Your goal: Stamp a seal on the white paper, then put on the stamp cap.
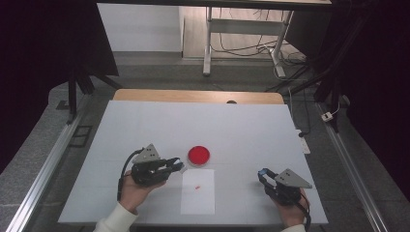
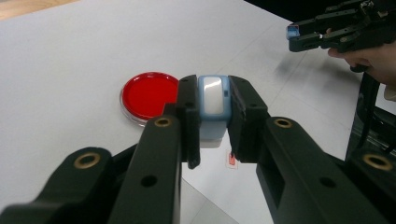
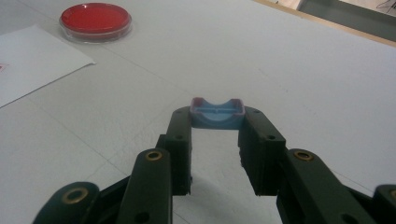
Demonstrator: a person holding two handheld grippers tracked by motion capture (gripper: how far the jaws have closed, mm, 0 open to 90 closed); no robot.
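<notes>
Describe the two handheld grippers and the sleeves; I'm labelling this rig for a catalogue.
Both the left gripper and the right gripper are black, with two blocky jaws pinned by brass-coloured rivets. Each carries a grey three-cornered plate on top and trails a black cable. The person's sleeves are white.

High view looks forward and down from above the person's side onto the whole worktop (image 1: 145,121), while both gripper views skim low along their jaws, close in, sharing the red dish (image 2: 148,95) and paper sheet (image 3: 32,60).
</notes>
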